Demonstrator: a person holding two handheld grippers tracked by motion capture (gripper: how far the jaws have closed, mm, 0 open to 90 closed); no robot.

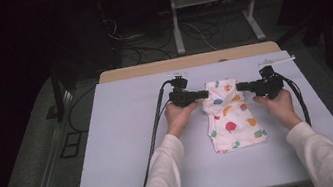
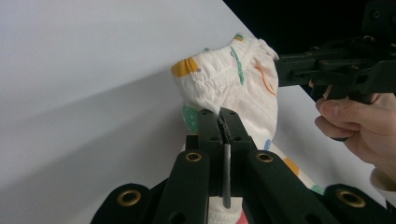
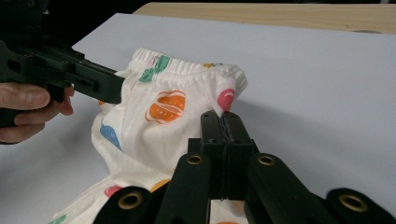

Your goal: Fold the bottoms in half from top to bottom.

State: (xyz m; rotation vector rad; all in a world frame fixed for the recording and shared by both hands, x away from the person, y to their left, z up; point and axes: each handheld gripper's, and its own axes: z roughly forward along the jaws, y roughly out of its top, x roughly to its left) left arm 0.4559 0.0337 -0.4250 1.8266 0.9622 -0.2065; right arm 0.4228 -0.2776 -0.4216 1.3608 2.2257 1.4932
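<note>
I have a tool in each hand, and both are clenched on the waistband of the small printed garment [image 1: 231,113], a white pair of shorts or pants with coloured fruit shapes. My left tool [image 1: 203,94] pinches the waistband's left corner, just left of centre in the high view; my right tool [image 1: 241,86] pinches the right corner, just right of centre. In the left gripper view the jaws are shut tight with the gathered elastic edge [image 2: 210,86] caught at their tips, and the right gripper view shows the same at the opposite corner.

The garment lies in the middle of the pale worktop [image 1: 127,145], waistband toward the top of the frame and raised a little between my tools, the legs trailing flat toward the bottom of the frame.

As I judge it, the grasping is done: both corners are secured. What is left is the real handling, whether spreading, lifting or folding; no fold across the cloth shows as yet.
</note>
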